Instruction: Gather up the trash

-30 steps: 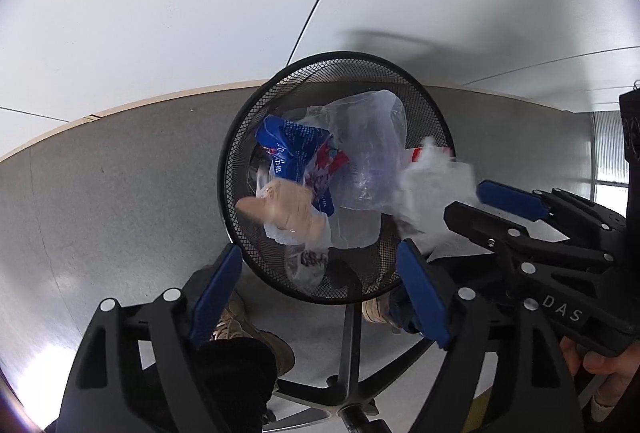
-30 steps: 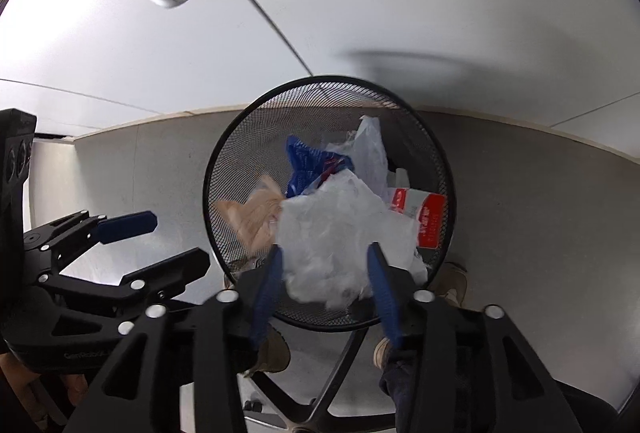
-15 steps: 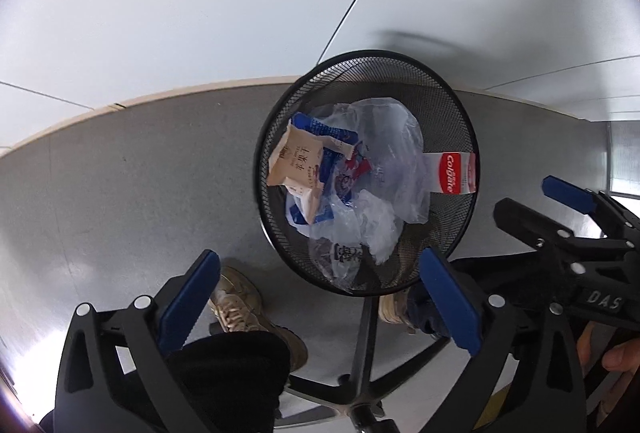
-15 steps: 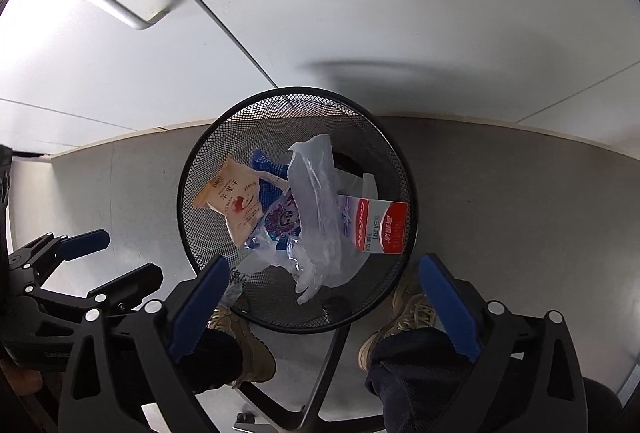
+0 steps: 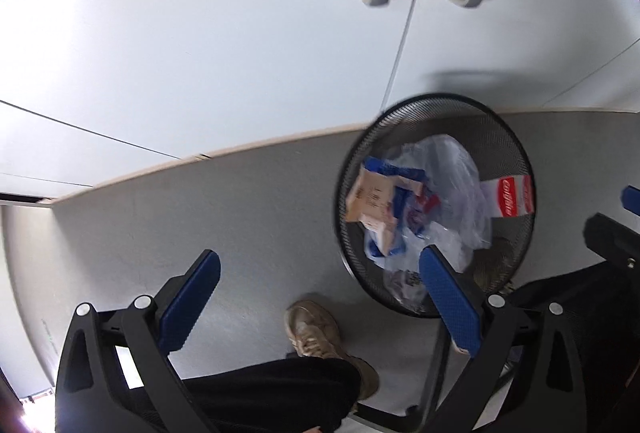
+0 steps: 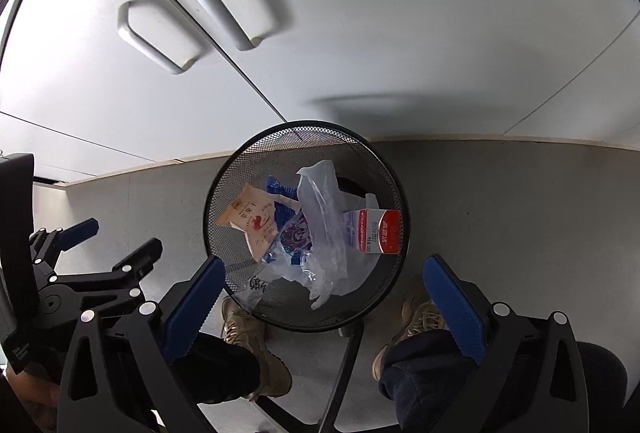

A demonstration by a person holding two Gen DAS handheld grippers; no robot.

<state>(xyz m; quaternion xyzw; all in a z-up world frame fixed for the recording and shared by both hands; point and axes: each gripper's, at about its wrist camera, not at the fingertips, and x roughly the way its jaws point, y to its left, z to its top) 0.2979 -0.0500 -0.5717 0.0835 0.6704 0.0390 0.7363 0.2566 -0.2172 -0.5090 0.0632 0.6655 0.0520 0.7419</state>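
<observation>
Two wrist views looking steeply down at a black wire-mesh wastebasket [image 6: 306,225] standing on a grey floor [image 6: 500,201] against white cabinet doors [image 6: 360,33]. In the right wrist view the basket sits at frame centre; in the left wrist view it lies at the right of the frame [image 5: 436,205]. The trash rests inside it: a tan snack wrapper [image 6: 250,221] at the left, a blue patterned wrapper [image 6: 294,229] in the middle, a crumpled clear plastic bag [image 6: 324,229] draped over the pile, and a red-and-white carton [image 6: 378,231] against the right wall; the same carton shows at the basket's right edge in the left wrist view [image 5: 512,197]. The right claw [image 6: 320,307] stands wide open above the near rim, nothing between its blue pads; the left claw [image 5: 320,303], likewise spread wide and empty, hangs over bare floor to the left of the basket, and appears again at the left edge of the right wrist view [image 6: 120,241]. The person's tan shoes [image 6: 256,345] and dark trouser legs occupy the lower frame beside a chair base. Judgement: the drop appears complete, every visible piece lying below the rim. To finish the step well, lift both claws straight clear without brushing the rim, and check that the light plastic bag, which rides highest, does not cling to a pad or spill out.
</observation>
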